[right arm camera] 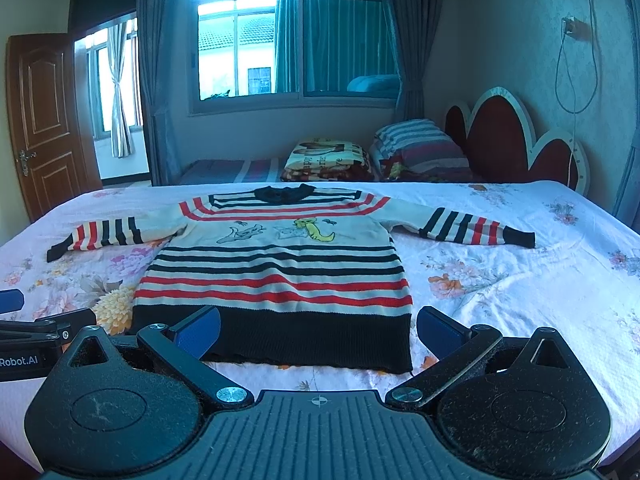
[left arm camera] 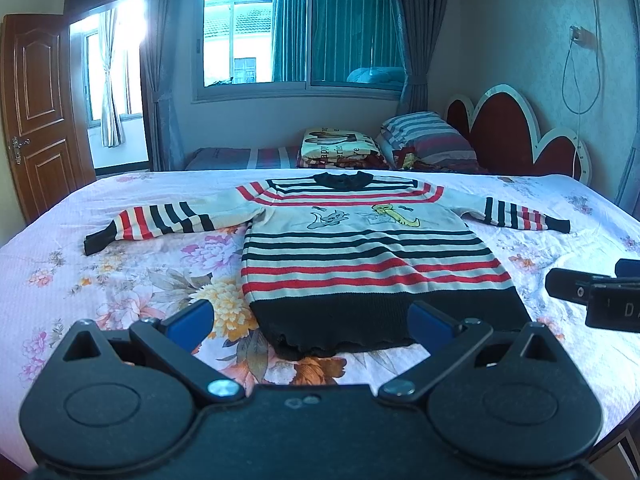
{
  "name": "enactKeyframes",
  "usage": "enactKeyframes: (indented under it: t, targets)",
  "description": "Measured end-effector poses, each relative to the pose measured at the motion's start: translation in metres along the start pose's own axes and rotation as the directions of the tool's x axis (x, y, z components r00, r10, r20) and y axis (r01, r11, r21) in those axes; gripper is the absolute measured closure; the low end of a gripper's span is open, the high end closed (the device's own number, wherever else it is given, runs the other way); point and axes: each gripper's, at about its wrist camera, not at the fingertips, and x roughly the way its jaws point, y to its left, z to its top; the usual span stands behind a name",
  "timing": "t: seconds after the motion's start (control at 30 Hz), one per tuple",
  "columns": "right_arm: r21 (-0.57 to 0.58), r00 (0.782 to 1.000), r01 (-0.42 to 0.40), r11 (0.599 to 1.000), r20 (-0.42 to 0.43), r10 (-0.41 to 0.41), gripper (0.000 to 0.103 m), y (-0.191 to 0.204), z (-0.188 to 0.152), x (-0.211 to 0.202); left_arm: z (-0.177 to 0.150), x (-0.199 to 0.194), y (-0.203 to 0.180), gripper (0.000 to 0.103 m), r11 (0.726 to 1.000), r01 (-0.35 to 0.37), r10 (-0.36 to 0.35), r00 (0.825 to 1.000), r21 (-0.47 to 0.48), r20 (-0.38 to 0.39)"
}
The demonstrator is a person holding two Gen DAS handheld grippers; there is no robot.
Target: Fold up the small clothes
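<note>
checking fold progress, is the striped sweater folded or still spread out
Spread out: the striped sweater lies flat on the bed, both sleeves stretched sideways, hem unfolded.

Both grippers are black plastic, with blue pads inside the jaws. Silver screws pin their linkages. The left gripper [right arm camera: 24,344] carries white "Robot.AI" lettering.

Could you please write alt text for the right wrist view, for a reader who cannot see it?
A striped sweater lies flat, sleeves spread, on a floral bedsheet, its black hem nearest the camera. The open right gripper hovers before the hem, empty; the left gripper shows at the left edge.
</note>
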Motion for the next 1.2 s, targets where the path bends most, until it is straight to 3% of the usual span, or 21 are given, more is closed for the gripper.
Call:
enactKeyframes:
  t: [0.9,1.1,1.2]
  targets:
    - [0.004,1.000,-0.012,1.000,-0.008,0.012,0.000,0.000,-0.001,0.003,-0.001,-0.002,-0.003,0.001,1.000,-0.008,0.008,1.000,0.001,-0.006]
    - [0.073,1.000,-0.007,0.997,-0.014,0.008,0.000,-0.012,0.002,0.008,0.002,0.004,0.007,0.001,0.992,0.052,-0.055,0.998,-0.119,-0.021]
    - [0.097,0.999,0.031,0.995,-0.011,-0.030,0.000,-0.025,0.004,0.008,0.007,0.010,0.003,0.001,0.992,0.077,-0.079,0.997,-0.098,-0.019]
